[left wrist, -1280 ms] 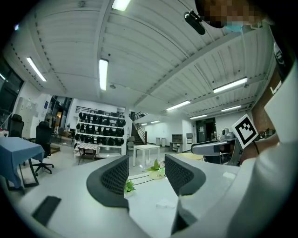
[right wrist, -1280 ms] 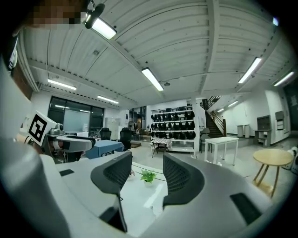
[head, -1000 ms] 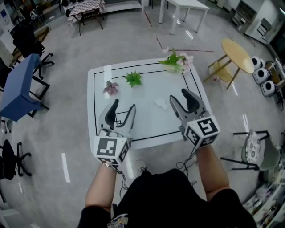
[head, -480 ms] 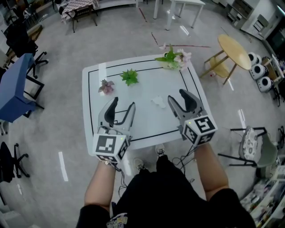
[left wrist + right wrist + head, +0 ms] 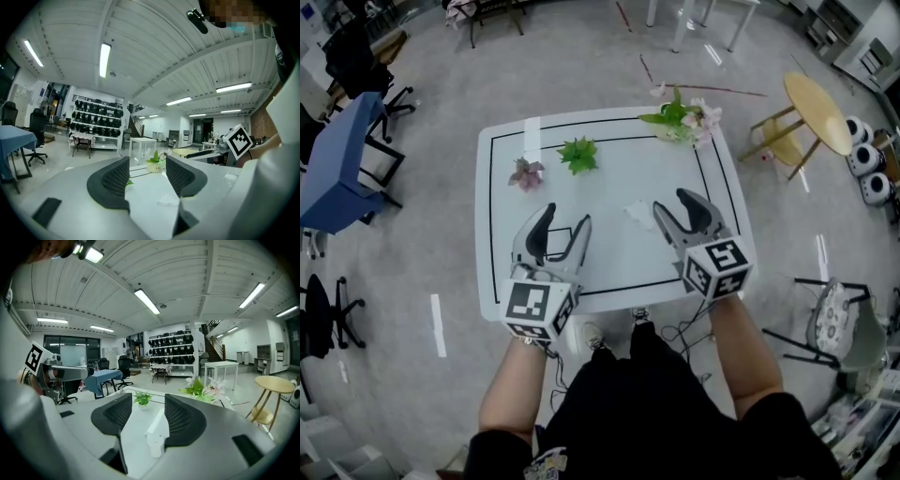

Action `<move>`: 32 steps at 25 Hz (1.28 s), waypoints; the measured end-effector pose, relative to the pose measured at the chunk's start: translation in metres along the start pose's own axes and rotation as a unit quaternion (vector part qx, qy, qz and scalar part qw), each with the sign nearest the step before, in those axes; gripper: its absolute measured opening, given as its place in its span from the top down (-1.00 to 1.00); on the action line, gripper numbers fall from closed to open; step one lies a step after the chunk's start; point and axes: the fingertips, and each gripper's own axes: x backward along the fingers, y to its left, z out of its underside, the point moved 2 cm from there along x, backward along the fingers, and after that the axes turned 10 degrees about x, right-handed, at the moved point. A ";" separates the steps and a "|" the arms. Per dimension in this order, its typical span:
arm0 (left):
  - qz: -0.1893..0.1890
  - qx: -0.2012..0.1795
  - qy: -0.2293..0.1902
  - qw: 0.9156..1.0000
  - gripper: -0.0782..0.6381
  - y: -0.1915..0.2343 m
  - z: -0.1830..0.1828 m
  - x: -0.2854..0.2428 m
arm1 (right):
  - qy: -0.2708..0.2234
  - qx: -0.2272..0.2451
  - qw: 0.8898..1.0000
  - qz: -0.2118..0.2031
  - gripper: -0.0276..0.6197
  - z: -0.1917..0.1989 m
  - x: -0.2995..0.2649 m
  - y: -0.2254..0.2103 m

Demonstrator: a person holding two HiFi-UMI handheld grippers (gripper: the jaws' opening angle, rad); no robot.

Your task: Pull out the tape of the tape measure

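**Both grippers hanging open, tape measure lying untouched**

The tape measure (image 5: 637,215) is lying on the white table (image 5: 619,258), a little right of centre in the head view. It is showing as a small pale lump just up and left of the right gripper (image 5: 675,203). In the right gripper view it is sitting low at centre (image 5: 156,439), out beyond the jaws and not between them.

It is looking like a light plastic case, smooth and probably slippery. I am guessing it will skate across the tabletop unless one gripper is clamping the flat sides of the body while the other is pinching the hooked end of the blade. The blade is likely thin and springy, apt to snap back. Where that hook is sitting I cannot tell; it is too small.

The right gripper is hovering with its jaws spread wide, gripping nothing. The left gripper (image 5: 564,217), left of centre, is gaping just as wide and holding nothing, well apart from the tape measure.

Further up the frame, a pink-flowered plant (image 5: 525,173) and a green plant (image 5: 578,155) are standing near the table's far edge. A flowering bouquet (image 5: 680,120) is standing at its upper right corner. In the left gripper view, what is seemingly that bouquet is sitting in a pale pot (image 5: 153,165). The other pots are too small to make out.
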 end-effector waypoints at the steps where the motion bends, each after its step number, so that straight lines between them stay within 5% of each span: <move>1: -0.003 0.000 0.004 1.000 0.15 0.000 0.003 -0.002 | 0.006 -0.005 1.000 -0.003 0.24 0.005 -0.004 -0.002; 32: -0.075 0.059 0.066 0.993 0.15 0.023 0.077 -0.040 | 0.180 -0.025 0.977 -0.113 0.23 0.171 -0.081 0.005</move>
